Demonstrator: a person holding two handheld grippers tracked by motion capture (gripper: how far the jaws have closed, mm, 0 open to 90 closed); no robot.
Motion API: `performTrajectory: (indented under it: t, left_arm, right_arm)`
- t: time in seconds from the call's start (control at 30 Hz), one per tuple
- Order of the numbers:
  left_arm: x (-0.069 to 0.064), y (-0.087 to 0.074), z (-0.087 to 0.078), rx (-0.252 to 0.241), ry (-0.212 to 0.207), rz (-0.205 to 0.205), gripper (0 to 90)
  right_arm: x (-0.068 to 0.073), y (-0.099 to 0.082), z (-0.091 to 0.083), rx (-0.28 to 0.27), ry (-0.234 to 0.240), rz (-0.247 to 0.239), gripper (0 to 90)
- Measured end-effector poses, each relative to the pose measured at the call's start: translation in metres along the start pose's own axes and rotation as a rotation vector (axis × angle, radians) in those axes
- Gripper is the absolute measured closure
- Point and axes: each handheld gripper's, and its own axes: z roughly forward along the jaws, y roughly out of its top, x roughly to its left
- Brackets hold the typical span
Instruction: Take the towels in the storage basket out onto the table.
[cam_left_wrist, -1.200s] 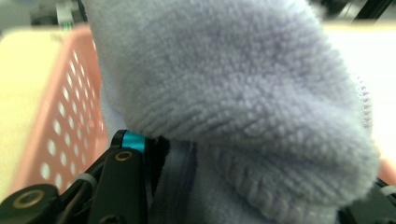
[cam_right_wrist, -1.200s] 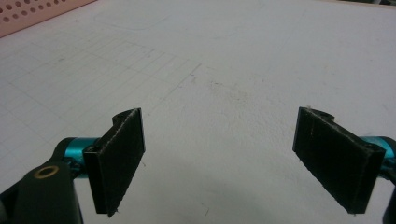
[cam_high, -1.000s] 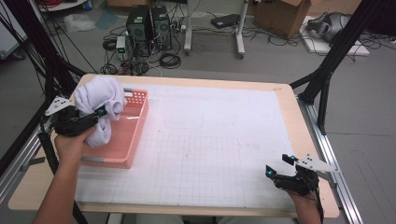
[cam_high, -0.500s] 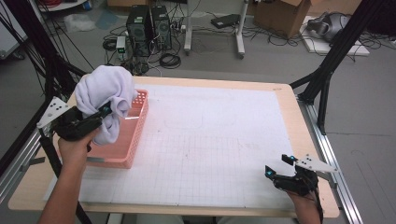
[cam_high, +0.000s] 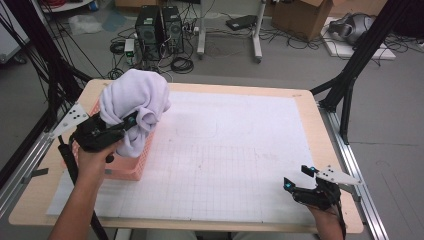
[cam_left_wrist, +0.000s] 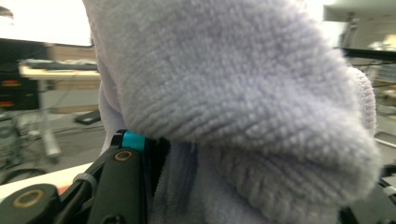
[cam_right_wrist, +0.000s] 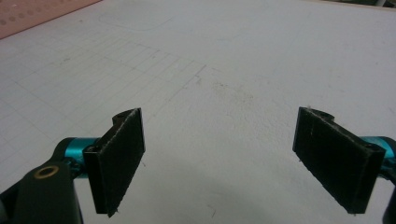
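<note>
A bunched pale lilac towel (cam_high: 134, 102) hangs in the air over the pink basket (cam_high: 131, 167) at the table's left. My left gripper (cam_high: 131, 121) is shut on the towel, whose thick folds bulge up and over the jaws. In the left gripper view the towel (cam_left_wrist: 243, 93) covers nearly everything, and the left fingertip (cam_left_wrist: 131, 140) with its teal tip presses into the cloth. My right gripper (cam_high: 299, 178) rests low at the table's front right corner, jaws wide apart. In the right gripper view nothing lies between its pads (cam_right_wrist: 119, 156), just the white gridded mat (cam_right_wrist: 219, 70).
The white gridded mat (cam_high: 230, 150) covers most of the wooden table (cam_high: 30, 197). Black frame posts (cam_high: 350, 75) stand at the right and left edges. Computers (cam_high: 160, 25), cables and boxes sit on the floor beyond the far edge.
The left hand has lifted the towel out of the basket and carried it up and toward the right. The right gripper has stayed where it was.
</note>
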Motion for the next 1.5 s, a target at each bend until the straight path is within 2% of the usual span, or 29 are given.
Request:
performTrajectory:
  t: [0.27, 0.43, 0.73, 0.77, 0.83, 0.93, 0.97, 1.23, 1.27, 1.3, 1.33, 1.5]
  left_arm:
    - [-0.027, -0.004, 0.027, 0.03, -0.119, 0.019, 51.1]
    - [-0.044, -0.012, 0.047, 0.051, -0.179, 0.014, 51.0]
    - [-0.073, -0.04, 0.083, 0.111, -0.253, 0.007, 50.8]
    - [-0.078, -0.046, 0.091, 0.124, -0.268, -0.003, 50.7]
    - [-0.082, -0.05, 0.095, 0.129, -0.272, -0.004, 50.7]
    - [-0.091, -0.064, 0.109, 0.176, -0.289, 0.007, 50.5]
    - [-0.091, -0.064, 0.109, 0.176, -0.289, 0.007, 50.4]
    - [-0.104, -0.091, 0.133, 0.251, -0.303, -0.016, 50.2]
    - [-0.105, -0.095, 0.136, 0.264, -0.299, -0.02, 50.1]
    - [-0.107, -0.102, 0.143, 0.297, -0.283, -0.017, 50.0]
    - [-0.107, -0.102, 0.143, 0.297, -0.283, -0.017, 49.6]
    - [-0.107, -0.121, 0.157, 0.393, -0.219, -0.002, 47.6]
  right_arm:
    - [0.001, 0.0, 0.001, 0.001, 0.006, 0.0, 15.5]
    - [0.0, 0.0, 0.001, 0.001, 0.007, -0.001, 15.5]
    - [0.001, 0.0, 0.001, 0.004, 0.012, -0.004, 15.5]
    - [0.001, 0.0, 0.001, 0.006, 0.013, -0.003, 15.5]
    - [0.0, 0.0, 0.002, 0.005, 0.012, -0.003, 15.5]
    - [0.001, 0.0, 0.002, 0.006, 0.013, -0.001, 15.5]
    - [0.001, 0.0, 0.002, 0.004, 0.013, -0.005, 15.5]
    - [0.0, 0.0, 0.003, 0.011, 0.016, -0.003, 15.5]
    - [0.0, 0.0, 0.003, 0.011, 0.017, -0.003, 15.5]
    - [0.0, 0.0, 0.004, 0.01, 0.015, -0.004, 15.5]
    - [0.0, 0.0, 0.004, 0.011, 0.015, -0.005, 15.5]
    - [0.001, 0.001, 0.006, 0.014, 0.018, -0.005, 15.5]
